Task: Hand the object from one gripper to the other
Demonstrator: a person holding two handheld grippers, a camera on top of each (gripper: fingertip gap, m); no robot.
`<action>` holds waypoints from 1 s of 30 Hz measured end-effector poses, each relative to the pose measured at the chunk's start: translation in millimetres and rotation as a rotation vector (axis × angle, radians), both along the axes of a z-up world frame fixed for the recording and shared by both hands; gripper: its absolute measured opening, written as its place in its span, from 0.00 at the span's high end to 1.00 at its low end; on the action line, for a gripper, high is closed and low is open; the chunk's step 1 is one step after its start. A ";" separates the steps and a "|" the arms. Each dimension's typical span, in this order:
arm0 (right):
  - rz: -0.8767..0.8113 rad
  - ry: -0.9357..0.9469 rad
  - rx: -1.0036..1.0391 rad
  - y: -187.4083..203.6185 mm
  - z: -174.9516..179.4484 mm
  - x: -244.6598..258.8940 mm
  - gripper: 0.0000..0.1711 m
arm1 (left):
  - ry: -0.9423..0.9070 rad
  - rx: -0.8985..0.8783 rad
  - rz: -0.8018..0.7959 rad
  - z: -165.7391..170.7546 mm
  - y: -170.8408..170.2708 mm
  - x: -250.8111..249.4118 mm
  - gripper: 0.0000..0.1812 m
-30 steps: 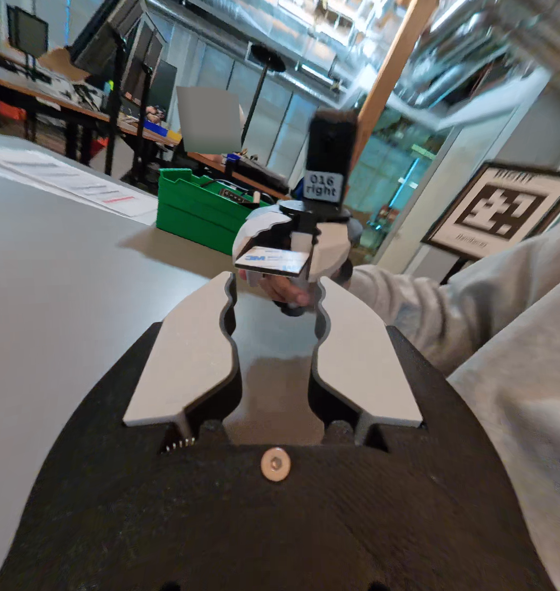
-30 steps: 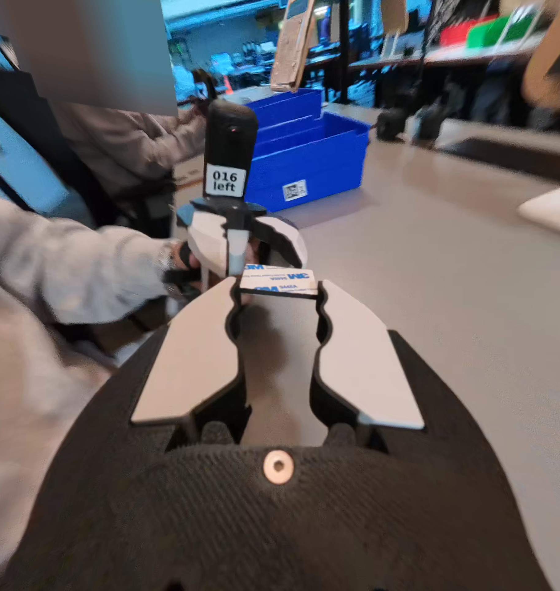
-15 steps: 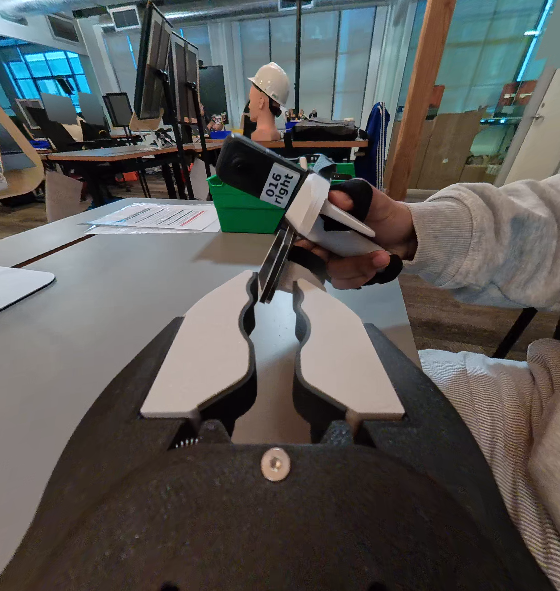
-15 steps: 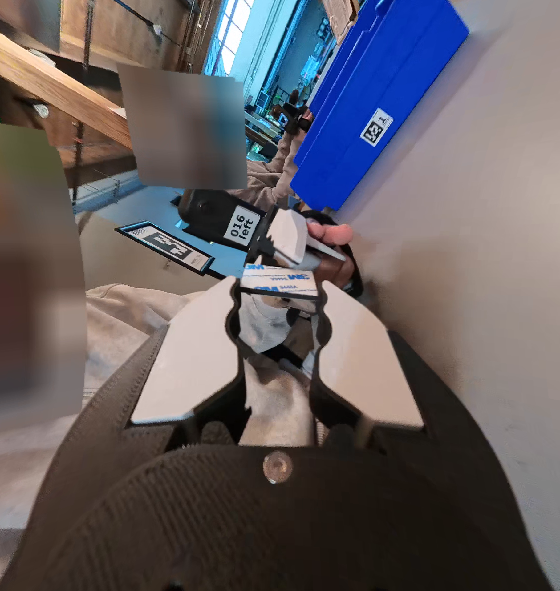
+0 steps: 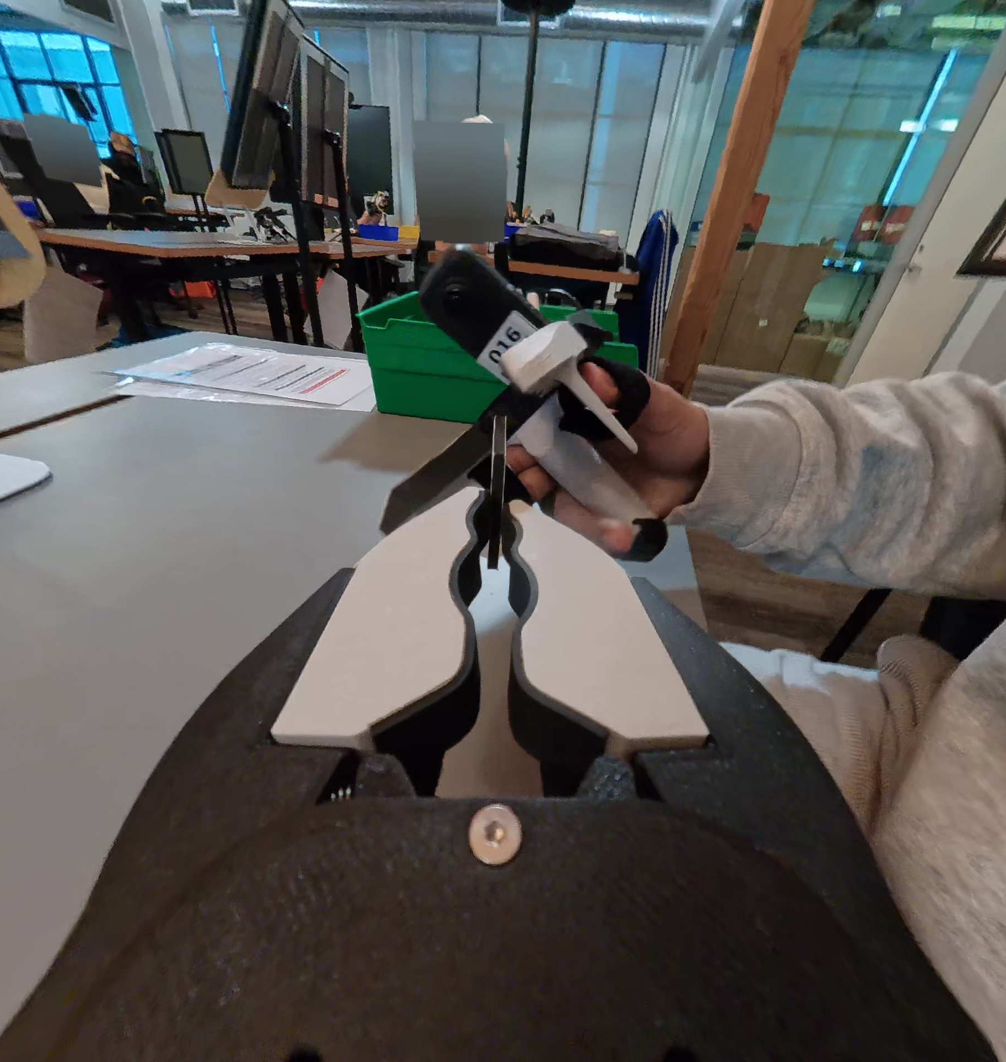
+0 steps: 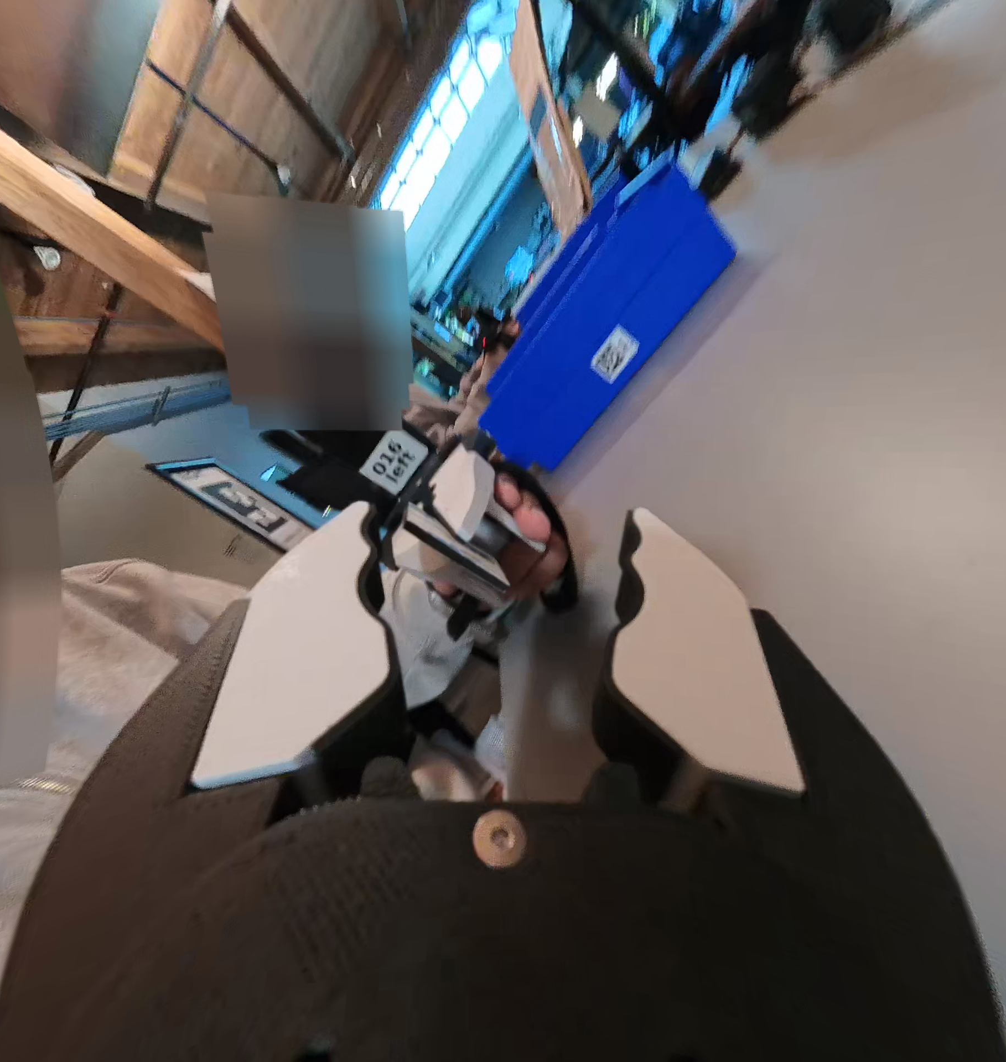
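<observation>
The object is a thin flat pad with a white printed face and a black edge. In the left wrist view it stands edge-on (image 5: 496, 460) between my left gripper's fingers. My left gripper (image 5: 494, 517) is shut on its lower end. The right gripper's white body (image 5: 546, 368), held by a hand, hangs just behind the pad. In the right wrist view my right gripper (image 6: 498, 517) is open wide and empty. The pad (image 6: 460, 554) lies beyond its fingertips, held by the left gripper's white body (image 6: 466, 488).
Both grippers are held above the near right corner of a grey table (image 5: 173, 517). A green bin (image 5: 426, 368) and papers (image 5: 248, 373) lie at its far side. A blue bin (image 6: 604, 345) stands on the table. A person's grey sleeve (image 5: 834, 488) is at the right.
My right gripper has opened and let go of the pad. My left gripper has closed on it. The pad now stands edge-on in the left wrist view.
</observation>
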State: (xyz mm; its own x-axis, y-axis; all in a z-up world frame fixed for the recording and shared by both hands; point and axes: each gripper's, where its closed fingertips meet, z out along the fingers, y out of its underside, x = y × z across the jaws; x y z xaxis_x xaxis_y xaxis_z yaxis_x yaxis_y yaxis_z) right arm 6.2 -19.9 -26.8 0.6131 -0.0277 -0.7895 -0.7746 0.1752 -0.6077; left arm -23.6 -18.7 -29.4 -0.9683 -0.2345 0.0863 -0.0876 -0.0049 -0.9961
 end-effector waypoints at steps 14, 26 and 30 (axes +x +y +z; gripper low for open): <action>-0.017 -0.541 -0.212 7.3 0.8 -16.6 0.80 | 0.414 -0.206 -0.147 6.9 15.0 8.8 1.00; 0.049 -0.470 -0.168 12.3 2.3 -26.9 0.96 | 0.480 -0.203 -0.229 5.5 11.2 0.3 0.99; 0.059 -0.459 -0.166 12.8 2.2 -28.3 0.97 | 0.475 -0.188 -0.239 4.0 8.0 -3.0 0.99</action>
